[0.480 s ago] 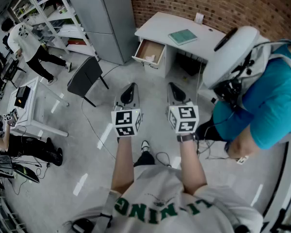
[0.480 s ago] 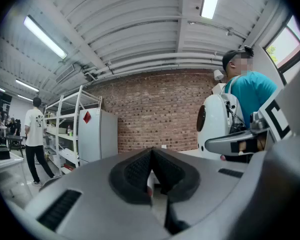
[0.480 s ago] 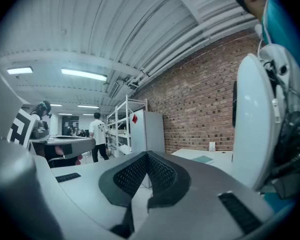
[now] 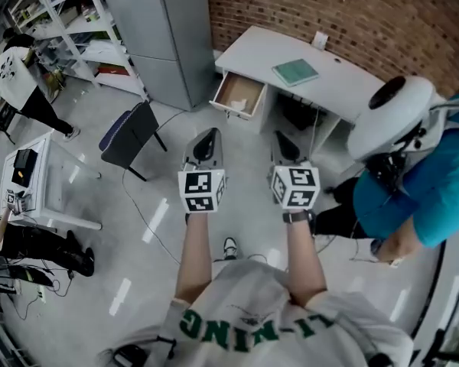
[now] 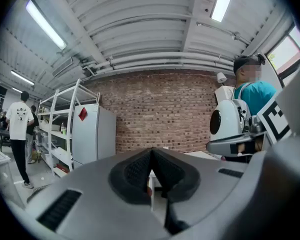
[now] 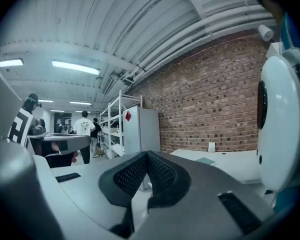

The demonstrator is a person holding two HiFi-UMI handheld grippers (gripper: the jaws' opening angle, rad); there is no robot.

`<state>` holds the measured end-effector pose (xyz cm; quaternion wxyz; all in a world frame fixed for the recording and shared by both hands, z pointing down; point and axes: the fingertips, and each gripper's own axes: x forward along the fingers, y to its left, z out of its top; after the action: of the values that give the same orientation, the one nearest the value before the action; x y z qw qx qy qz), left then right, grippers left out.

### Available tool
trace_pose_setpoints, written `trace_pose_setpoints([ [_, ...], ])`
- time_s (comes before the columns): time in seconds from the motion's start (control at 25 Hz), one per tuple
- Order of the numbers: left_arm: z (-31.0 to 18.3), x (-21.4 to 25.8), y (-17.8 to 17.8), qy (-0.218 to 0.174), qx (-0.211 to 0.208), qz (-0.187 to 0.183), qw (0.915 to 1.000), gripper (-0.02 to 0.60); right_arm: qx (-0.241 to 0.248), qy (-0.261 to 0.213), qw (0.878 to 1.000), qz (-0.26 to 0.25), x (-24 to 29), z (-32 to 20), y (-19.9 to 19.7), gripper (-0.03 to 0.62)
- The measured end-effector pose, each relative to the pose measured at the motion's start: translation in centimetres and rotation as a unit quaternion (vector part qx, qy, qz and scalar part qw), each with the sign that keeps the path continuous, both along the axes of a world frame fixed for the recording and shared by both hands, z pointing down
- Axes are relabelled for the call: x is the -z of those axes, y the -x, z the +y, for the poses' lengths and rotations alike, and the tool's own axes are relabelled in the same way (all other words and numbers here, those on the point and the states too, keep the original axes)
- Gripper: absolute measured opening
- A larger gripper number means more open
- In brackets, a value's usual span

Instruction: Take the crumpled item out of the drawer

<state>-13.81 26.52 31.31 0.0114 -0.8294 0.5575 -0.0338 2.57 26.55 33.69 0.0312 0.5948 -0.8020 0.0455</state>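
A white desk (image 4: 344, 71) stands against the brick wall, and its drawer (image 4: 239, 94) is pulled open with a pale brown inside. I cannot make out any crumpled item in it from here. My left gripper (image 4: 208, 136) and right gripper (image 4: 280, 138) are held side by side above the floor, well short of the desk, and point toward it. Both are shut with nothing between the jaws. The left gripper (image 5: 151, 155) faces the brick wall in its own view. The right gripper (image 6: 146, 157) faces the desk (image 6: 225, 161).
A green book (image 4: 295, 72) lies on the desk. A person in a teal top (image 4: 421, 189) with a white helmet stands close on my right. A dark chair (image 4: 130, 136) and a grey cabinet (image 4: 172, 37) are at the left, with shelving (image 4: 69, 21) behind.
The head view has shifted a little. The person in teal now stands further right and lower in the picture. Both grippers stay shut in about the same place.
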Motion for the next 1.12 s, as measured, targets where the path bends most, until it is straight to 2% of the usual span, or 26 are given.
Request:
trace_pose_setpoints([
  [0.32,-5.3,-2.5,1.8,0.026,-0.024,0.014,0.9993,0.0,-0.027,0.022,0.999,-0.024,-1.8,-4.7,2.0,0.003],
  [0.52,-9.1,-3.3,1.4,0.038,-0.028,0.018,0.9987,0.0,-0.02,0.026,0.999,-0.031,-2.0,-8.7,1.9,0.003],
  [0.72,-16.0,-3.8,-1.1,0.039,-0.017,0.019,0.9989,0.0,0.005,0.026,0.999,-0.036,-2.8,-16.5,0.5,0.003],
  [0.92,-26.5,-1.5,-1.8,0.024,0.008,0.007,0.9997,0.0,0.046,0.018,0.998,-0.029,-1.3,-27.2,1.0,0.004],
  [1.12,-34.8,-1.8,-5.1,0.034,0.023,0.006,0.9991,-0.001,0.071,0.017,0.996,-0.043,-0.7,-36.6,-2.0,0.005],
])
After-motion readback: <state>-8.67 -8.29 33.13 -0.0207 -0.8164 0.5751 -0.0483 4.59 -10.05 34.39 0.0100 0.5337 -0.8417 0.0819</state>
